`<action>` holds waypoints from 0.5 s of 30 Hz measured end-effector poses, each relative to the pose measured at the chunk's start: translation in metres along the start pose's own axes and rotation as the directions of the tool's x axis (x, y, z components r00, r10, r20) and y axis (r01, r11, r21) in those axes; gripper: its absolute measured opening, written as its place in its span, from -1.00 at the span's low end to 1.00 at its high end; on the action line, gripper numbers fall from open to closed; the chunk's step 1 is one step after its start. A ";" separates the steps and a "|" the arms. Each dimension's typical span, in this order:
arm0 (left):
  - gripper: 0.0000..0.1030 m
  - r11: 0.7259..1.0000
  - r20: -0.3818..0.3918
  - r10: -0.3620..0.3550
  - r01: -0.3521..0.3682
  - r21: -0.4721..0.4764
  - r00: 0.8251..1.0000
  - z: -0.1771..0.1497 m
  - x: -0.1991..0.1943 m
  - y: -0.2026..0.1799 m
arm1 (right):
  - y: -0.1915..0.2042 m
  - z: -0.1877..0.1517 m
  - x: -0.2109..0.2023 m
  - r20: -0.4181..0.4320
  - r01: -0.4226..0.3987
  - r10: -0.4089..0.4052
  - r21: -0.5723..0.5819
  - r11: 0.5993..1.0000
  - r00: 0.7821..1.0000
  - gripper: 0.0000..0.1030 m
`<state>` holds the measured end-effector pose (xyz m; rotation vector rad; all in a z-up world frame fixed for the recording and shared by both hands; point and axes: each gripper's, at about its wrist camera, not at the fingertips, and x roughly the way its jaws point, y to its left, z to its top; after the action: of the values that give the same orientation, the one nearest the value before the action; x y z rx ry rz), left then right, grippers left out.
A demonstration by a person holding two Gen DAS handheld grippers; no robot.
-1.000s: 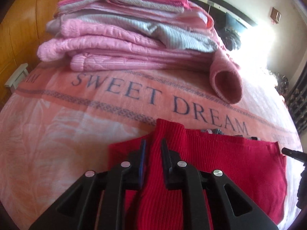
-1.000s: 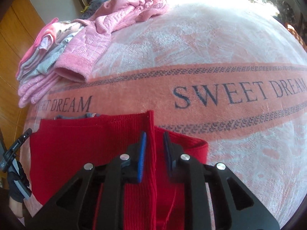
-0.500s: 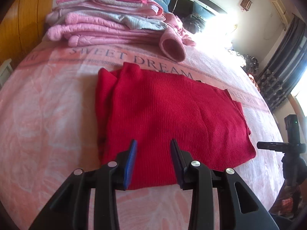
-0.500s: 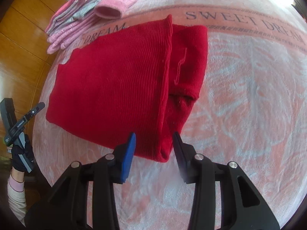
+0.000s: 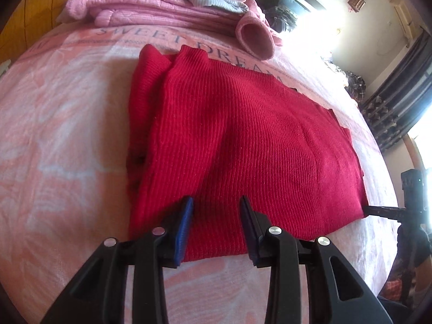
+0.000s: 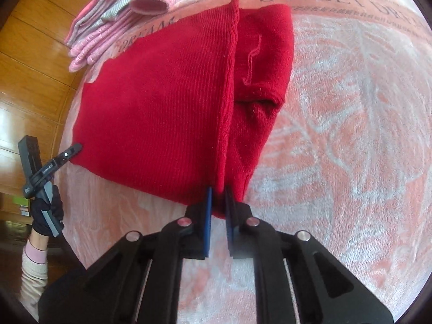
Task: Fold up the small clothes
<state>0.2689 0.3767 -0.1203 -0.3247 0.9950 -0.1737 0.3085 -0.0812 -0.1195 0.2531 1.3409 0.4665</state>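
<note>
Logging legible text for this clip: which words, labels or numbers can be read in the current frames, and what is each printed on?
"SWEET DREAM": woven band of the pink terry bed cover, left view; the last letters are cut off by the red ribbed knit garment.
"SWEET DR...": the same band, right view; the rest is cut off by the frame edge.
Small white print on the black handheld left tool: too blurred to read.

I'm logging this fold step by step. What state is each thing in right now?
Red sweater: folded, flat on the blanket.
Left gripper: open, over the sweater's near edge.
Right gripper: shut on the sweater's near corner.
Pink pile: folded, stacked.
Pink sleeve: hangs off the pile, cuff open.
</note>
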 end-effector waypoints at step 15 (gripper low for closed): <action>-0.16 0.999 0.009 -0.033 0.033 -0.027 0.999 0.042 0.026 -0.012 | -0.063 0.050 0.013 0.032 -0.131 0.127 0.261 0.956 0.991 0.10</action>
<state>0.3185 0.3656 -0.1160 -0.3662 0.9843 -0.1890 0.3703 -0.1259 -0.1477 0.5656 1.3760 0.3943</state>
